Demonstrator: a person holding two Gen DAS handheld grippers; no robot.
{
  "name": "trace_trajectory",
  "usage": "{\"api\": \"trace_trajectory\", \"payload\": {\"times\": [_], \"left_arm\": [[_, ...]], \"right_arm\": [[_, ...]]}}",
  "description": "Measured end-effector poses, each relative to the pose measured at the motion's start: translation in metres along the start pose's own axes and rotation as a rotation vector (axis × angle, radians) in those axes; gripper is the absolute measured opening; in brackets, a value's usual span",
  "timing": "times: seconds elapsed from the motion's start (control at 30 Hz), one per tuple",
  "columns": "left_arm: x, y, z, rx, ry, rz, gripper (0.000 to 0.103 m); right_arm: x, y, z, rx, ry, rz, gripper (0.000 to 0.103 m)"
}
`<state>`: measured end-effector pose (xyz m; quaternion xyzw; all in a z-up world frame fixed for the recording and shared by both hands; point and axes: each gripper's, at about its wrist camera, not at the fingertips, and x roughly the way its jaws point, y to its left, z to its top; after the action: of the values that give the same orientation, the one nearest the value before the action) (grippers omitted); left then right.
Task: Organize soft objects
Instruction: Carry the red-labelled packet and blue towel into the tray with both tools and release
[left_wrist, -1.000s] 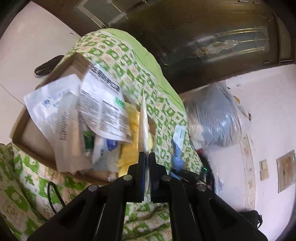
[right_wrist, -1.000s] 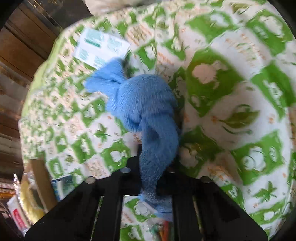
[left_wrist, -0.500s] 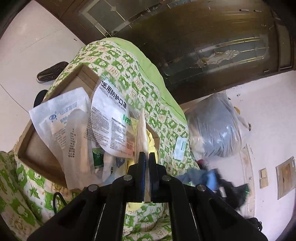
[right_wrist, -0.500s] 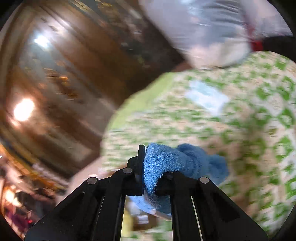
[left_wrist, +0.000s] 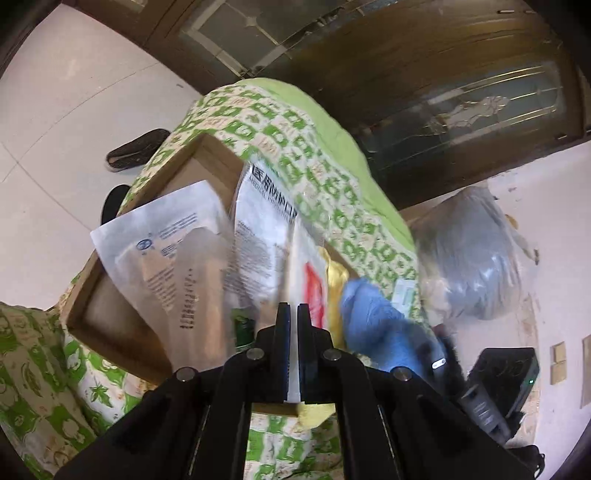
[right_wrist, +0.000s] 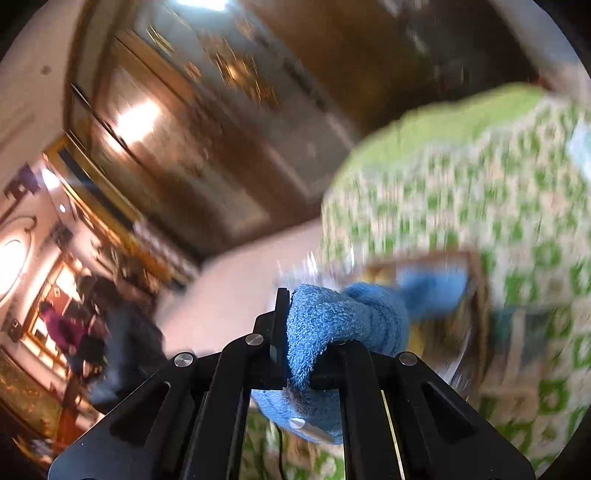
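blue fuzzy sock (right_wrist: 343, 325): bunched, pinched in right tongs (right_wrist: 301, 345), over box | white packet (left_wrist: 301, 273): edge-on, upright, clamped in left tongs (left_wrist: 291, 332)

- Bottom centre: left gripper (left_wrist: 291, 317), fingers clamped on a thin white packet (left_wrist: 304, 266).
- Behind it: cardboard box (left_wrist: 110, 314) holding mask packets (left_wrist: 258, 229).
- Lower right: blurred blue cloth (left_wrist: 373, 321).

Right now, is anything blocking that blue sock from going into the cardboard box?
Yes. The packets stand up in the box, and the left gripper holds one upright there, crowding the sock's way in.
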<state>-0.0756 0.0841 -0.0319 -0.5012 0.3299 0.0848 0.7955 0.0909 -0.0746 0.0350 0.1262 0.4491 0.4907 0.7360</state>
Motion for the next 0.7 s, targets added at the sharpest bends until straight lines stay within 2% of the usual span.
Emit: {"api": "trace_trajectory", "payload": {"times": [0.1, 0.17, 0.3, 0.37, 0.43, 0.5, 0.53, 0.6, 0.7], "left_arm": [[0.001, -0.002, -0.003, 0.027, -0.019, 0.080, 0.001], [0.000, -0.004, -0.005, 0.035, -0.026, 0.091, 0.001], [-0.009, -0.004, -0.007, 0.038, -0.061, 0.093, 0.002], [-0.015, -0.004, -0.007, 0.035, -0.083, 0.085, 0.002], [-0.020, -0.007, -0.009, 0.033, -0.114, 0.073, 0.003], [-0.024, -0.012, -0.012, 0.044, -0.147, 0.073, 0.003], [-0.024, -0.015, -0.014, 0.057, -0.159, 0.073, 0.004], [-0.023, -0.023, -0.017, 0.087, -0.168, 0.071, 0.009], [-0.019, -0.033, -0.022, 0.130, -0.173, 0.078, 0.019]], "right_arm": [[0.021, -0.009, -0.012, 0.030, 0.116, -0.046, 0.005], [0.033, -0.018, -0.017, 0.049, 0.194, -0.081, 0.005], [0.036, -0.032, -0.024, 0.087, 0.243, -0.140, 0.006], [0.026, -0.031, -0.026, 0.081, 0.224, -0.169, 0.009], [0.015, -0.032, -0.024, 0.081, 0.203, -0.171, 0.015], [0.002, -0.032, -0.020, 0.077, 0.165, -0.168, 0.041], [-0.005, -0.031, -0.018, 0.072, 0.147, -0.176, 0.045], [-0.017, -0.036, -0.013, 0.077, 0.101, -0.223, 0.045], [-0.019, -0.052, -0.010, 0.134, 0.112, -0.263, 0.045]]}}
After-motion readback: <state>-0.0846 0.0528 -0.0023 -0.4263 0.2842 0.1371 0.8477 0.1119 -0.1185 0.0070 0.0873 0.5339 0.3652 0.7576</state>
